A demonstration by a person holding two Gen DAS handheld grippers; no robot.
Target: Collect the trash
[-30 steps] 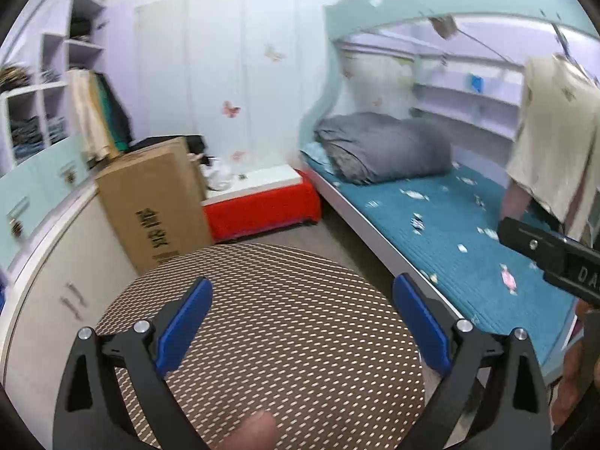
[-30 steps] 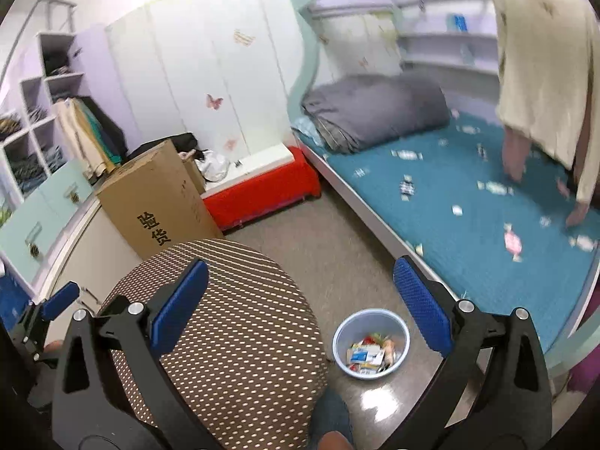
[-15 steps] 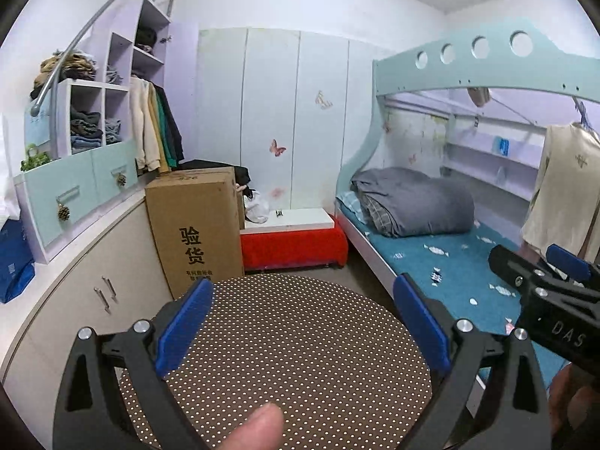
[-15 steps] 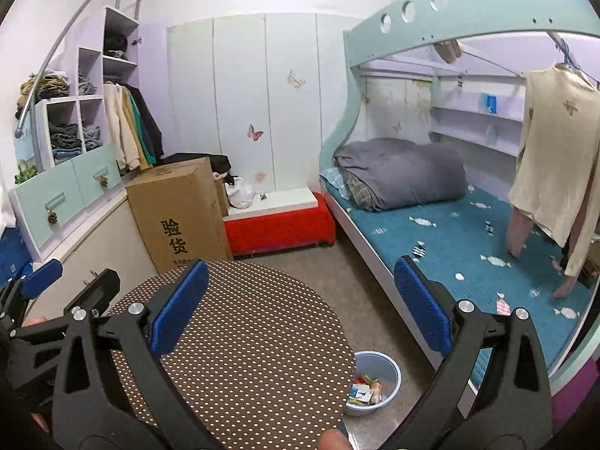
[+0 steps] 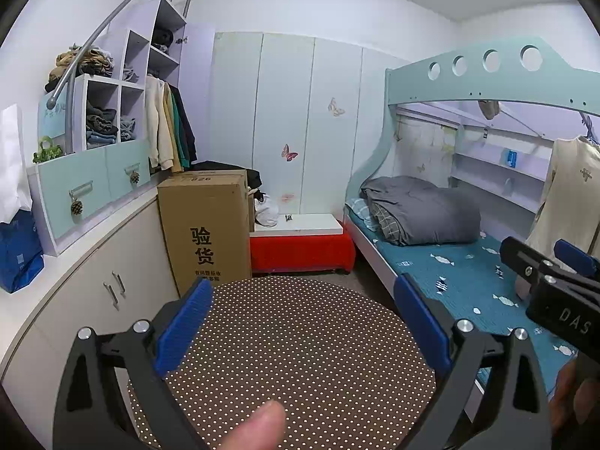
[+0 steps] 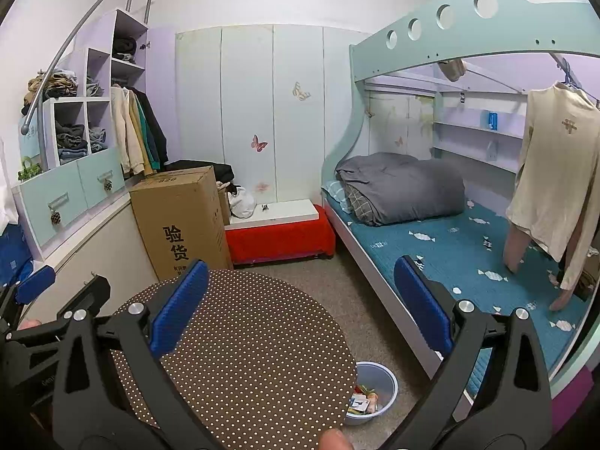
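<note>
The trash (image 6: 363,402) sits in a small blue bin (image 6: 388,375) on the floor. It looks like little wrappers and scraps, too small to tell apart. The bin is right beside the round table (image 6: 262,337), on the side toward the bed (image 6: 450,255), and partly tucked under the table's edge. It shows only in the right wrist view.

The table has a brown top with white dots. Both grippers hang over it. The right gripper (image 6: 303,307) has its blue fingers (image 6: 180,307) spread wide apart, with nothing between them. The left gripper (image 5: 303,322) is spread wide too and holds nothing. A fingertip shows at the bottom of each view.

Just past the table, on the far side, stands a tall cardboard box (image 5: 206,225) with black writing. Beside the box, away from the cupboards, is a low red bench (image 5: 300,251) with a white top. A white bag (image 5: 267,208) rests on that top, near the box.

The bed runs along the side of the table where the bin is. It has a blue cover with small fish shapes. A gray blanket (image 6: 401,185) is rolled up at the far end. A cream shirt (image 6: 555,172) hangs over the bed.

On the table's other side are white cupboards (image 5: 93,300) and shelves (image 5: 112,112) full of folded clothes. Coats (image 5: 168,127) hang near the box.
</note>
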